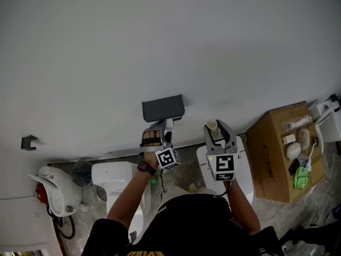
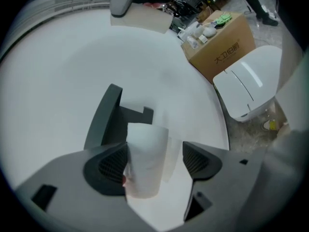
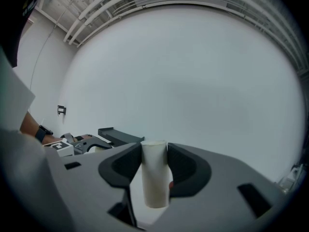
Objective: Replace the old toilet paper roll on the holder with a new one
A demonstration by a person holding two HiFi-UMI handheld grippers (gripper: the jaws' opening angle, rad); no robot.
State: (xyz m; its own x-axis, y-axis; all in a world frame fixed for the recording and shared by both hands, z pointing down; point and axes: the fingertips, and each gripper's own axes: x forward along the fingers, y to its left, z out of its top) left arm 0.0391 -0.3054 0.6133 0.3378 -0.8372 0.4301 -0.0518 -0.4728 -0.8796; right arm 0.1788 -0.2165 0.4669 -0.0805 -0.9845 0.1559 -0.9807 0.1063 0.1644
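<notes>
Holder [image 1: 163,109]: dark grey, fixed to white wall, flat shelf on top. Sits just ahead of your left gripper [image 2: 155,159].

New roll [image 2: 145,161]: white, full of paper, close under holder. Lies between your left jaws, against one pad with clear gap to the other, so not squeezed. Can't tell if it hangs on holder's arm.

Old roll [image 3: 154,178]: bare pale cardboard tube, no paper left. Pinched between jaws of your right gripper [image 3: 155,170], one end poking past jaw tips. Off holder, to its right, near wall.
</notes>
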